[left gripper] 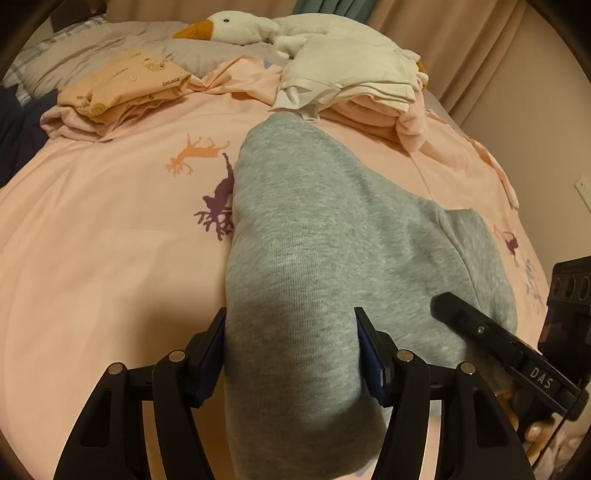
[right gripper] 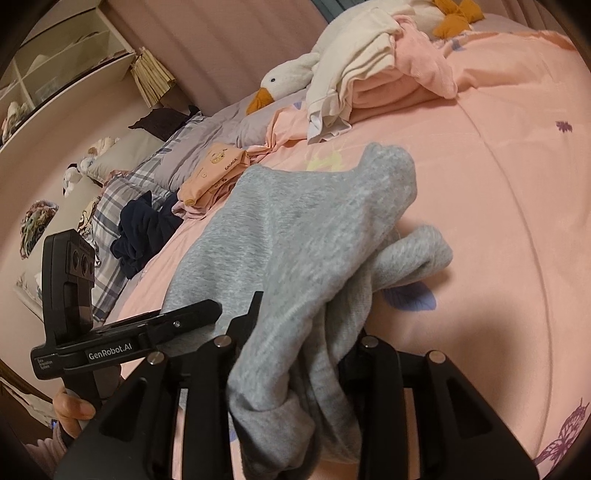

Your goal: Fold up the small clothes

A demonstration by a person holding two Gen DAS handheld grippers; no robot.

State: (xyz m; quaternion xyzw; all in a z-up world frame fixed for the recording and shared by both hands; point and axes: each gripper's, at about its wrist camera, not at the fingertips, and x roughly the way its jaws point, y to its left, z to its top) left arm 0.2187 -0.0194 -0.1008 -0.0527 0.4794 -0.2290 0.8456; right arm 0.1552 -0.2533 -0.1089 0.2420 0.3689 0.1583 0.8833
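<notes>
Fuzzy grey knit garment [left gripper: 303, 229], matt cotton duvet [left gripper: 92, 240]

A bed covered by a pink quilt [left gripper: 92, 258] is seen; on it are laid a grey garment [left gripper: 306, 229], folded peach clothes [left gripper: 125, 85], a white and pink pile [left gripper: 351, 85] and a plush goose [left gripper: 258, 26]

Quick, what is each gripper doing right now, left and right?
Left gripper: shut on the grey garment.
Right gripper: grey garment bunched between its fingers; grip cannot be told.
</notes>
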